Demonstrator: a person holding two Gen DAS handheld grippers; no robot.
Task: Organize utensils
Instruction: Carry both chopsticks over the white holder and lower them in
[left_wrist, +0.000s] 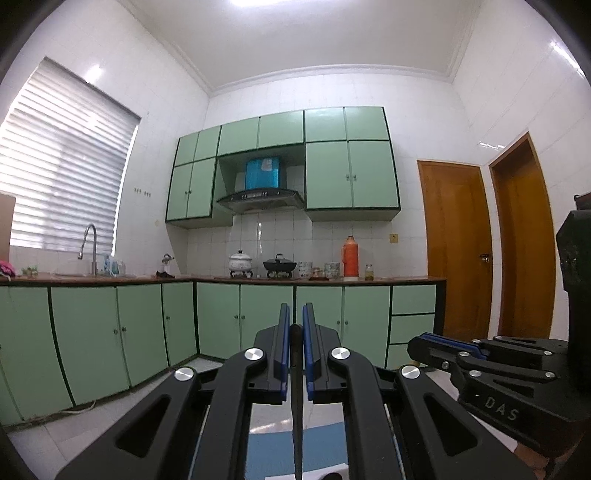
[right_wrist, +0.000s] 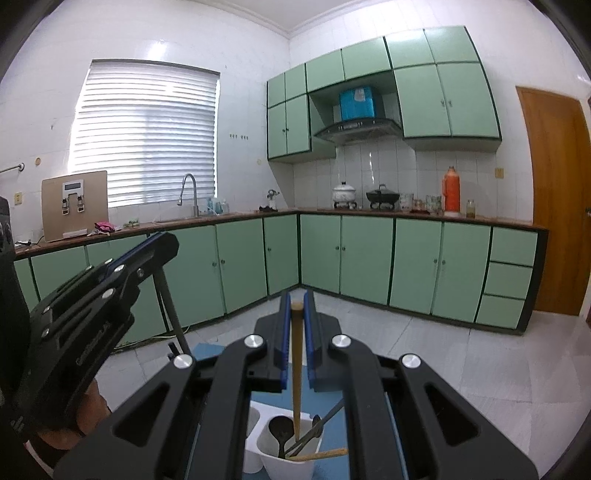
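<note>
My left gripper is shut on a thin dark utensil handle that hangs straight down between its blue pads. My right gripper is shut on a wooden utensil whose lower end stands in a white utensil holder. The holder also has a black spoon, metal chopsticks and a wooden stick in it. The left gripper also shows in the right wrist view, raised at left. The right gripper shows in the left wrist view at right.
A blue mat lies under the holder. Green floor cabinets run along the walls, with a sink tap, pots and an orange flask on the counter. Wooden doors stand at right.
</note>
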